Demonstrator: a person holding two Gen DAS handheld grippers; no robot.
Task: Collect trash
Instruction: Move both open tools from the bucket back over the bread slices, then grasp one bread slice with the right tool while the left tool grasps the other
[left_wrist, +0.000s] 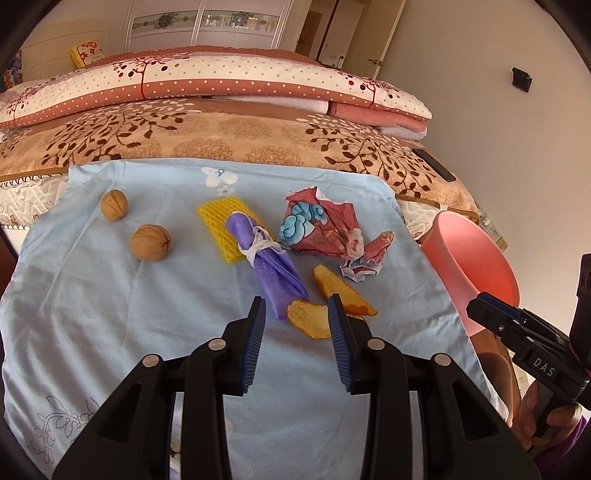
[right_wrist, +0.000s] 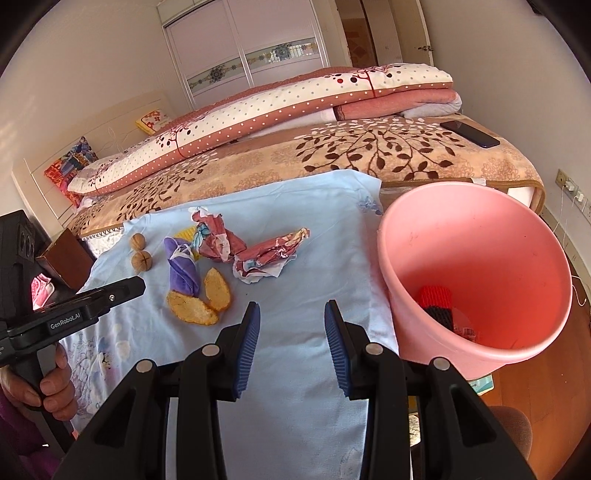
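On a light blue cloth (left_wrist: 110, 295) lie two orange peels (left_wrist: 310, 319) (right_wrist: 192, 308), a rolled purple cloth (left_wrist: 273, 273) (right_wrist: 183, 275) tied with a white strip, a yellow foam net (left_wrist: 221, 225), crumpled red printed paper (left_wrist: 325, 229) (right_wrist: 255, 254) and two walnuts (left_wrist: 150, 242) (right_wrist: 141, 260). My left gripper (left_wrist: 297, 308) is open just short of the near peel, nothing between its fingers. My right gripper (right_wrist: 291, 314) is open over bare cloth, left of the pink bucket (right_wrist: 472, 229) (left_wrist: 476, 258), which holds a red and black foam net (right_wrist: 437, 301).
Folded quilts (left_wrist: 221, 81) and a brown leaf-patterned blanket (right_wrist: 332, 155) lie behind the cloth. A dark phone (right_wrist: 471, 133) rests on the blanket's right corner. A wooden box (right_wrist: 64, 258) stands at the left. A hand (right_wrist: 51, 380) grips the left gripper's handle.
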